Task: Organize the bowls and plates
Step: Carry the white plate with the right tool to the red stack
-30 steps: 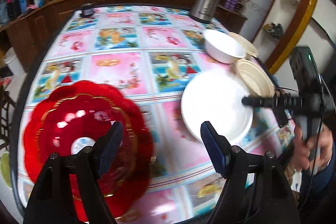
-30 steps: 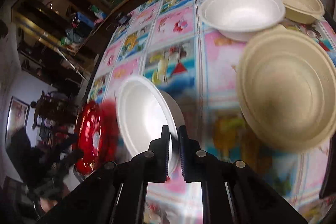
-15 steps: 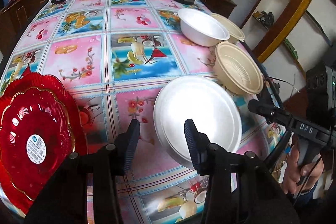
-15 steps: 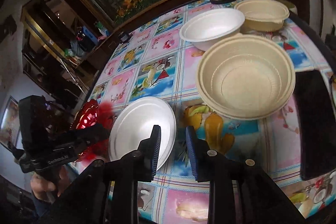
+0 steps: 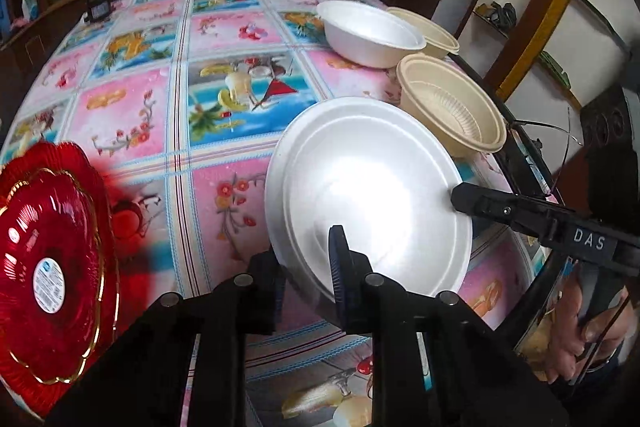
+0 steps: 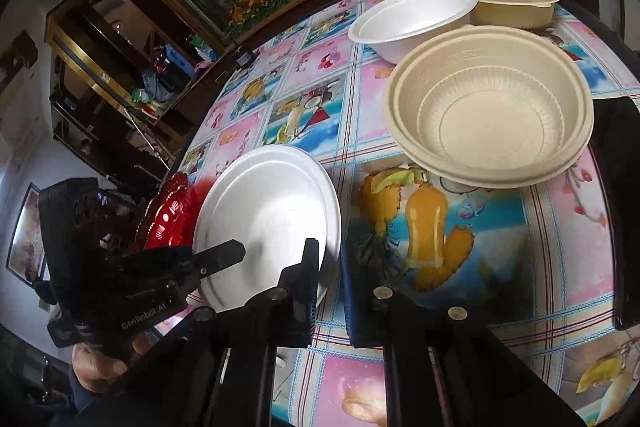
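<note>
Both claws moved onto white foam plate (image 5: 368, 195): left gripper (image 5: 310, 267) closing on near rim, right gripper (image 6: 330, 269) clamped on opposite rim. Light, brittle; grip rim gently.

Both wrist views look steeply down along their fingers, close over the table (image 5: 168, 155), sharing the white plate (image 5: 372, 195)

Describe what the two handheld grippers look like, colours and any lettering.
Both are matte black with blue-padded fingers and silver pivot bolts. The right gripper carries white "DAS" lettering; the left gripper reads "Genrobot.AI". Thin cables trail by the right one's handle.
</note>
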Demonstrator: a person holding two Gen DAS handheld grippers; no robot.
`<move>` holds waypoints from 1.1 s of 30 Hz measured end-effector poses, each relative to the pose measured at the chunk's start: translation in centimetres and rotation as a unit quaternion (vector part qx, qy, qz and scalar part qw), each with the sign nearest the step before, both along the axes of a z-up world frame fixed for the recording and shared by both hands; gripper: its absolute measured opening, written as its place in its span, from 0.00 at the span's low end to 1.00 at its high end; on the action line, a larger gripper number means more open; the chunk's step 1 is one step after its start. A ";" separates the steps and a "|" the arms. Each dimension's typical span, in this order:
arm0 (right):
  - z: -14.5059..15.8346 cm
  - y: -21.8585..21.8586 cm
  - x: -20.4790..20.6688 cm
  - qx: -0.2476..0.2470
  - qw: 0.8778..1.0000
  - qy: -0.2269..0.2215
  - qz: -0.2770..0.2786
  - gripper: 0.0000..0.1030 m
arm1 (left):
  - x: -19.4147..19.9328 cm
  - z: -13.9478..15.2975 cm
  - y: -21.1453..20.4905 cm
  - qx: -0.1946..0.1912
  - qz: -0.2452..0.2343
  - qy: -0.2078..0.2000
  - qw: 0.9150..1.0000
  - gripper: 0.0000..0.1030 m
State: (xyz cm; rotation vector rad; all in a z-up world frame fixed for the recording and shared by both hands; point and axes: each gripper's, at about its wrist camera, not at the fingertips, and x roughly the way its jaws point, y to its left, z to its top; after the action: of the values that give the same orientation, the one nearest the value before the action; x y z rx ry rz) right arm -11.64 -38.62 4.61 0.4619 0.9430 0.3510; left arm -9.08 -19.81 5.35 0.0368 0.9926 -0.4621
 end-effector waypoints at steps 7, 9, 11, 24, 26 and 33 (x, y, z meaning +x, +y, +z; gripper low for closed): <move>1.0 0.3 -0.4 0.005 1.000 -0.010 0.002 0.10 | -0.3 0.8 0.7 0.004 0.004 -0.015 1.000 0.17; 1.3 0.6 -0.4 0.007 1.000 -0.012 0.004 0.10 | -0.3 0.9 1.0 0.003 0.009 -0.016 1.000 0.17; 1.7 1.0 -0.3 0.007 1.000 -0.018 0.009 0.10 | -0.3 1.1 1.4 0.000 0.013 -0.020 1.000 0.17; 4.0 6.1 0.8 0.012 0.997 -0.039 0.059 0.11 | -0.8 3.4 7.0 -0.019 0.072 -0.054 0.996 0.17; 4.3 7.4 1.2 0.009 0.997 -0.041 0.070 0.11 | -1.0 3.5 8.0 -0.022 0.082 -0.058 0.995 0.17; 4.7 10.6 2.0 0.008 0.995 -0.041 0.096 0.11 | -1.4 3.5 11.3 -0.030 0.116 -0.063 0.991 0.17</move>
State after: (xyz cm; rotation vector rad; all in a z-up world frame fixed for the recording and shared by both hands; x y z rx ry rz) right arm -9.64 -28.06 9.33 0.3695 0.9067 0.5483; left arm -10.48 -8.46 8.83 -0.1012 0.8472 -0.2724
